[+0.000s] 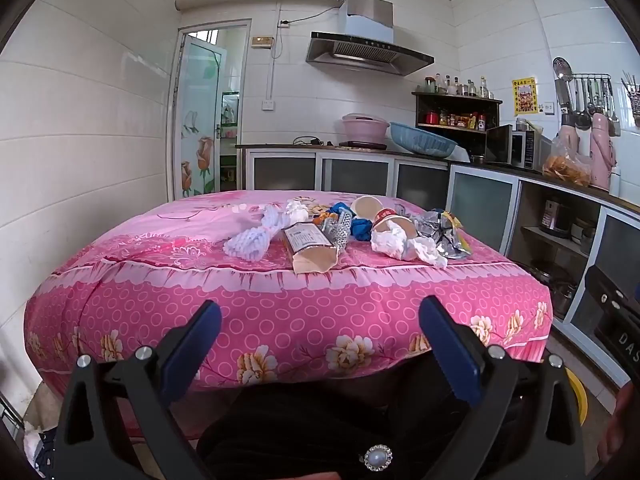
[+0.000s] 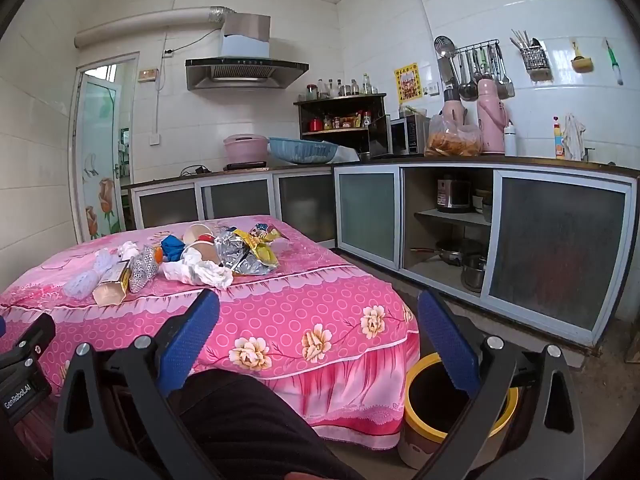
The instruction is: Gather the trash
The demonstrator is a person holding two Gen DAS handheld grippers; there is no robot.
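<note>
A heap of trash lies on the pink flowered tablecloth (image 1: 280,304): a white netted bundle (image 1: 252,240), a tan paper packet (image 1: 310,250), crumpled white tissue (image 1: 404,246), a paper cup (image 1: 394,220), blue wrappers (image 1: 360,228) and a silver foil bag (image 1: 440,228). The same heap shows in the right wrist view, with the tissue (image 2: 200,272) and foil bag (image 2: 244,256). A yellow-rimmed bin (image 2: 452,404) stands on the floor at the table's right corner. My left gripper (image 1: 320,316) is open and empty, short of the table's near edge. My right gripper (image 2: 318,312) is open and empty, above the bin.
Kitchen counters (image 2: 440,160) with glass-door cabinets run along the back and right walls, with an open shelf of pots (image 2: 452,256). A door (image 1: 200,120) stands at the back left. The person's dark-clothed lap (image 2: 248,420) is below the grippers.
</note>
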